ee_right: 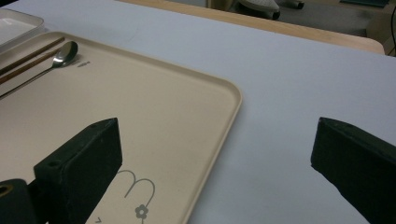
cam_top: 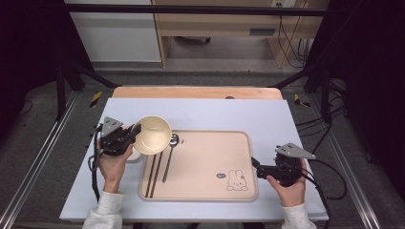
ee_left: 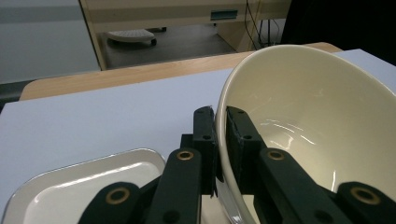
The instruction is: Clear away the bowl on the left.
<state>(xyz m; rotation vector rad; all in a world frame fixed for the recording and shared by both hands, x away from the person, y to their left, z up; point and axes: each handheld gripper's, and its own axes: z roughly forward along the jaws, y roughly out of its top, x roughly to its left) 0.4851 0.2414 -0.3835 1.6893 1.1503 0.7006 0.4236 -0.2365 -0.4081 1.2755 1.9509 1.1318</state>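
My left gripper (cam_top: 134, 135) is shut on the left rim of a cream bowl (cam_top: 154, 133) and holds it tilted above the table, over the tray's top-left corner. In the left gripper view the two black jaws pinch the bowl (ee_left: 308, 126) wall, one inside and one outside, at my left gripper (ee_left: 219, 119). My right gripper (cam_top: 256, 168) stands open at the right edge of the beige tray (cam_top: 205, 157), nothing between its jaws. In the right gripper view my right gripper (ee_right: 217, 137) spans the tray (ee_right: 154, 107) edge and the table.
A metal spoon (cam_top: 169, 157) and a pair of dark chopsticks (cam_top: 154, 172) lie along the tray's left side; a bunny drawing (cam_top: 237, 181) marks its front right. A small white dish (ee_left: 79, 186) sits on the pale blue mat (cam_top: 205, 112) under the bowl.
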